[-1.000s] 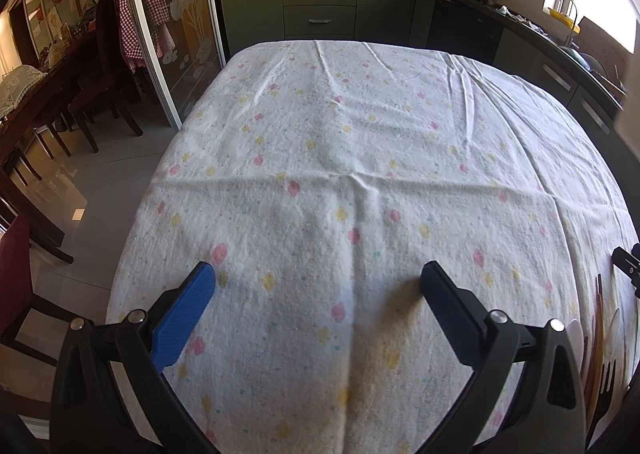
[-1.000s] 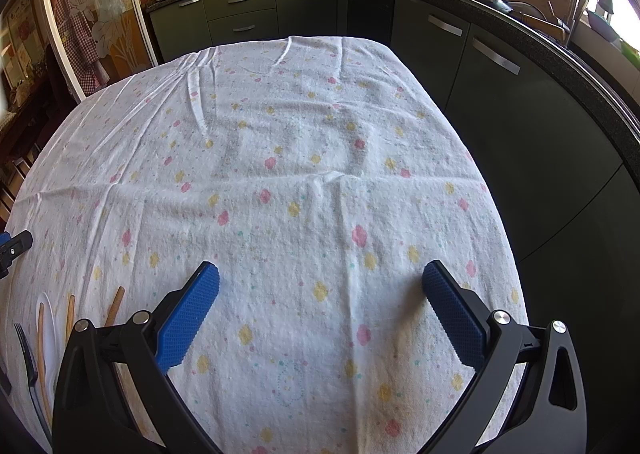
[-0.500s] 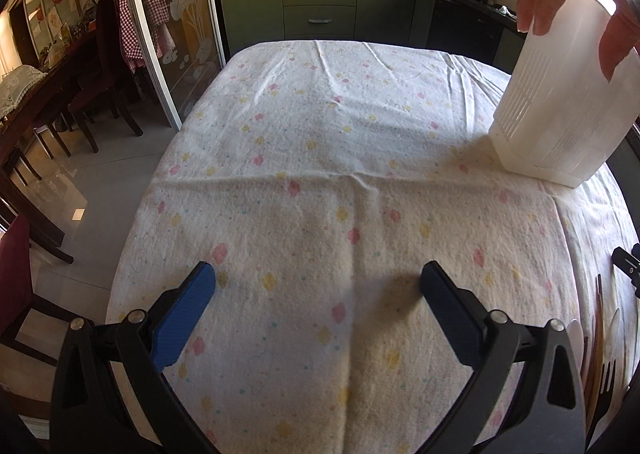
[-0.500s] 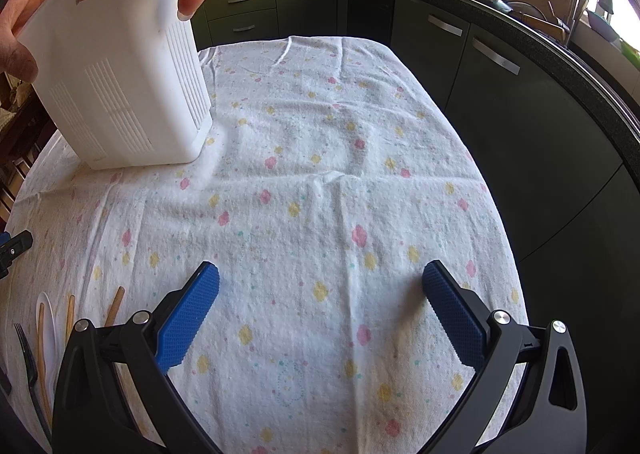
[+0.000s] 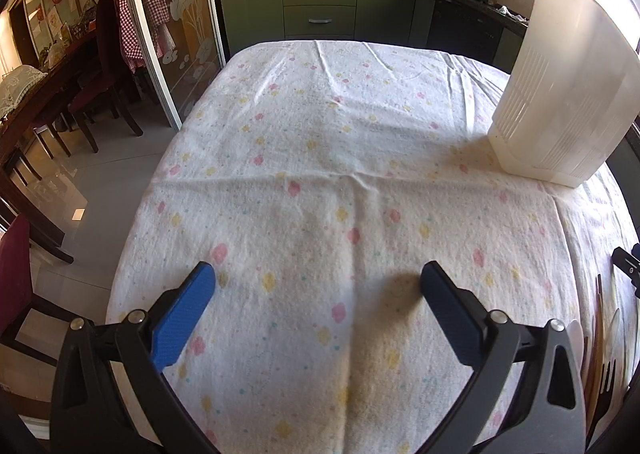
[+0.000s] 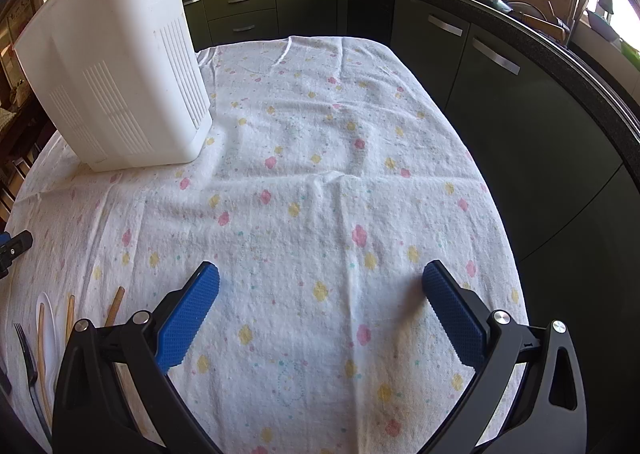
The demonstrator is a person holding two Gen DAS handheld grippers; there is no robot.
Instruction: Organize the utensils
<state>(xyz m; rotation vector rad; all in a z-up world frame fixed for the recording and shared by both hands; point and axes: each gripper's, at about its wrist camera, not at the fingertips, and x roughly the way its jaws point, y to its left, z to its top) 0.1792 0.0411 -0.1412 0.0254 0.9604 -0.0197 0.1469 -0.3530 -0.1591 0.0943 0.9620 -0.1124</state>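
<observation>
A tall white slotted utensil holder (image 5: 560, 93) stands on the flowered tablecloth at the far right in the left wrist view, and at the far left in the right wrist view (image 6: 116, 65). A black fork (image 6: 25, 350), a white spoon (image 6: 49, 330) and wooden chopsticks (image 6: 70, 318) lie side by side near the front edge between the two grippers; the fork (image 5: 604, 390) also shows at the lower right of the left wrist view. My left gripper (image 5: 318, 286) is open and empty above the cloth. My right gripper (image 6: 320, 286) is open and empty too.
The table (image 5: 340, 141) is covered by a white cloth with pink and yellow flowers. Dark green kitchen cabinets (image 6: 500, 65) run close along its right side and far end. Dark chairs (image 5: 100, 93) and a glass sliding door stand to the left.
A hand brought the white utensil holder down onto the table and has withdrawn; the holder now stands alone. Both grippers have stayed still and open.
</observation>
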